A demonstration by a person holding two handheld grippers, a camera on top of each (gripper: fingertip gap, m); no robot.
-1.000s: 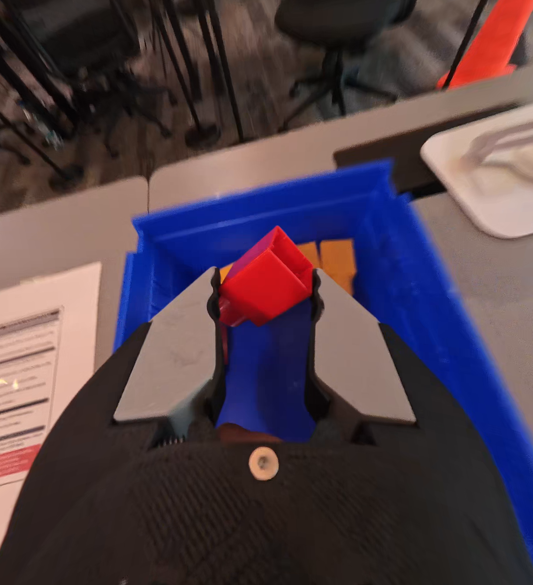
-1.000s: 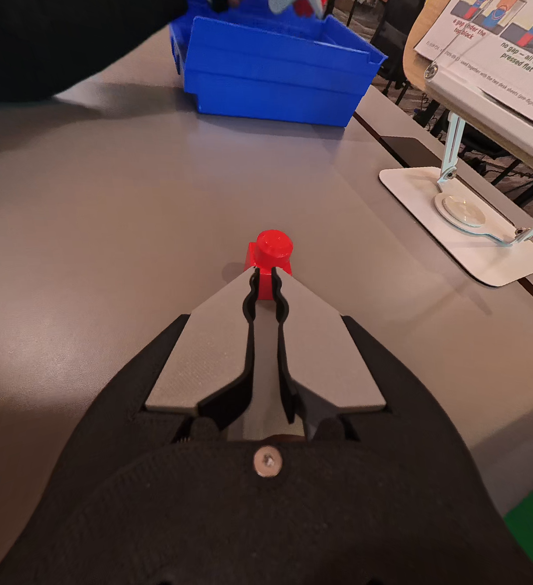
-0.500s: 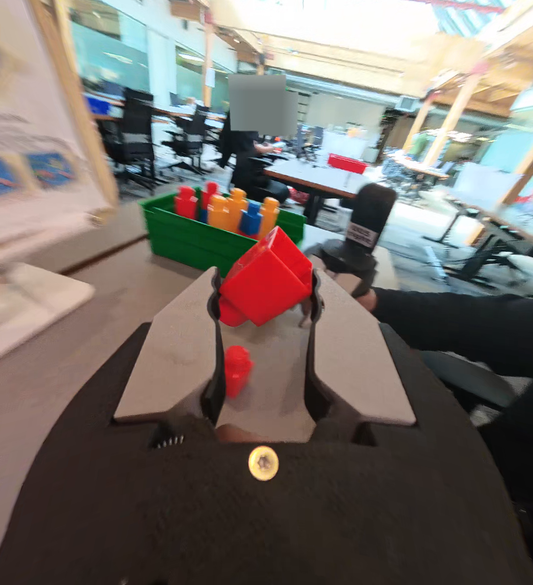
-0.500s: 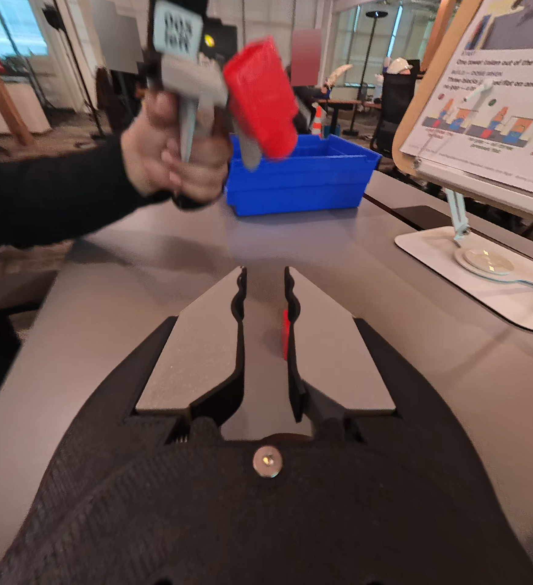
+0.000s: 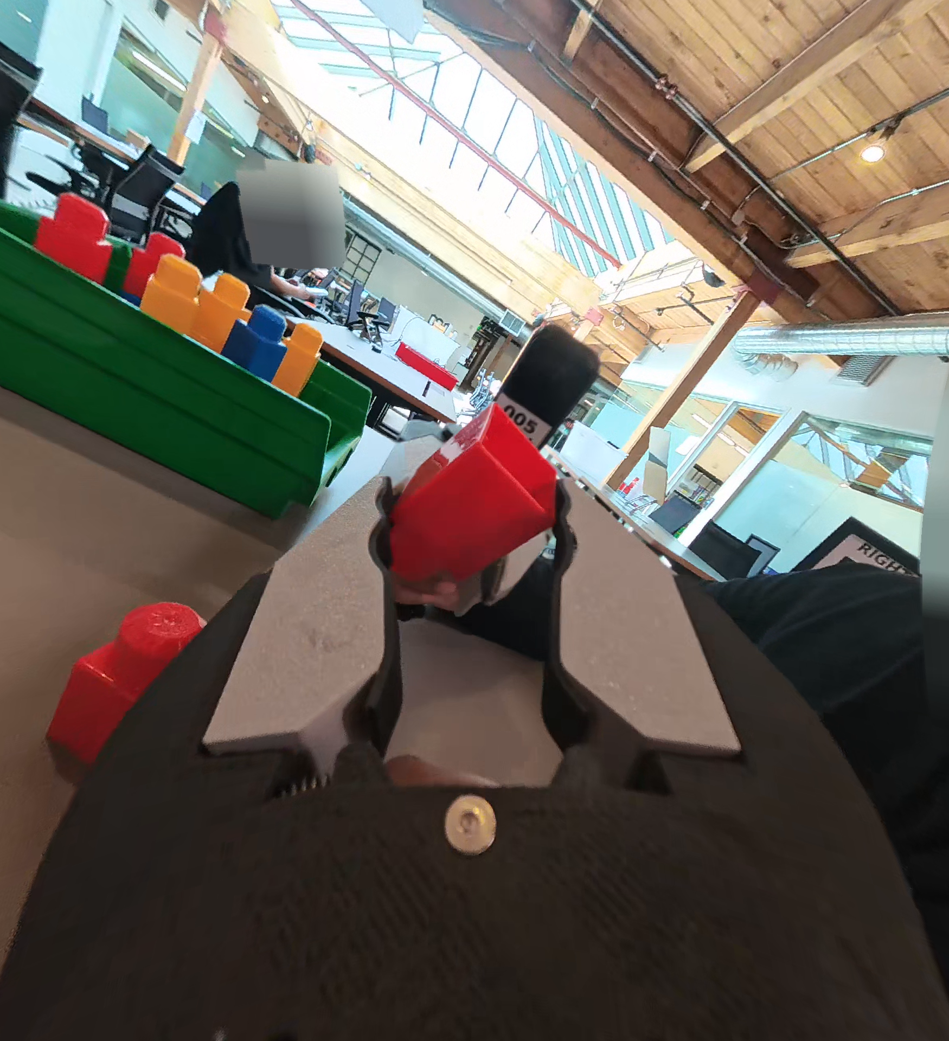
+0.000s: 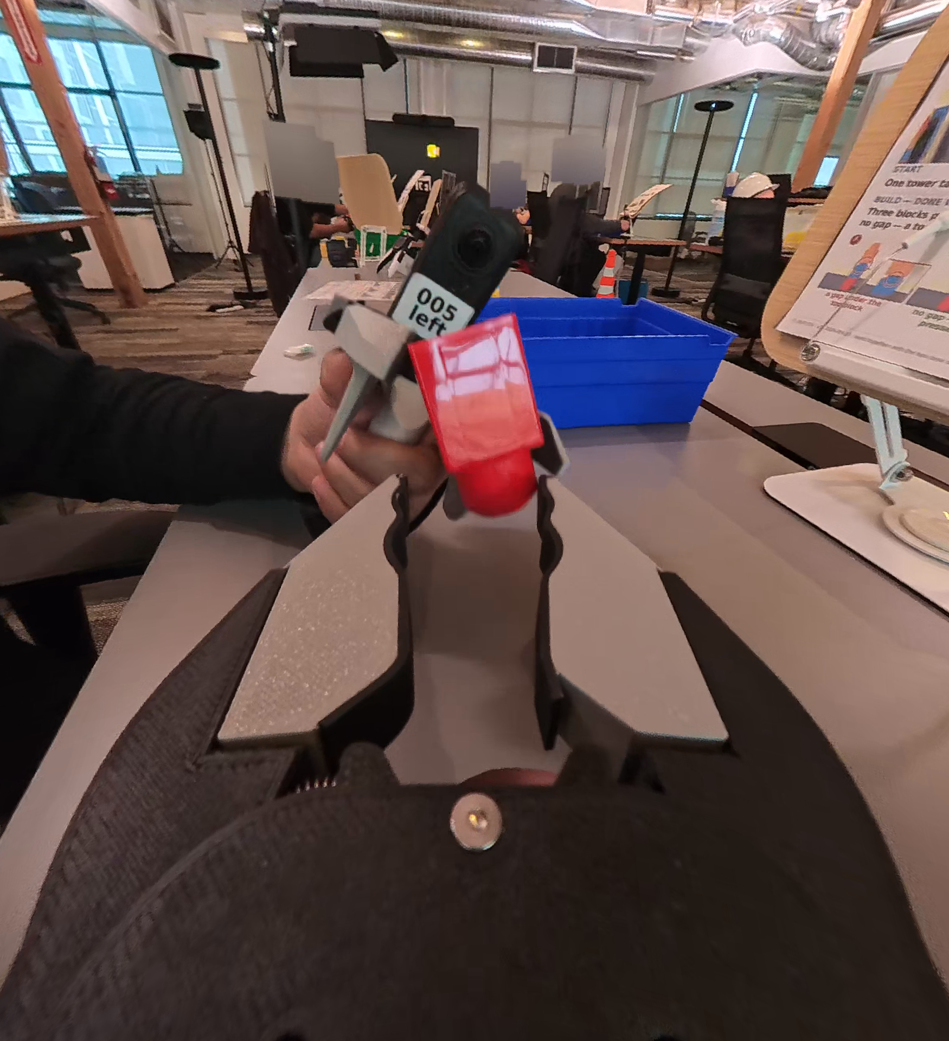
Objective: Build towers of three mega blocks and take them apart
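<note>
My left gripper [image 5: 469, 507] is shut on a red mega block [image 5: 472, 507], held tilted in the air over the grey table [image 5: 38, 507]. In the right wrist view the same block [image 6: 478, 394] hangs stud down from the left gripper's fingers [image 6: 373, 349]. My right gripper [image 6: 470, 495] is open. The block's round stud [image 6: 495, 484] sits just at its fingertips, with a gap on the left side and no grip on it. A second red block [image 5: 123, 670] stands on the table at the lower left of the left wrist view.
A green bin [image 5: 140, 383] holding red, orange and blue blocks stands at the left. A blue bin [image 6: 613, 366] stands farther along the table. An instruction board on a white stand [image 6: 911, 507] is at the right. A person's hand [image 6: 348, 456] grips the left tool.
My left gripper carried the red block out of the blue bin to mid-table. My right gripper opened from shut, rose from the red block on the table and now faces the held block.
</note>
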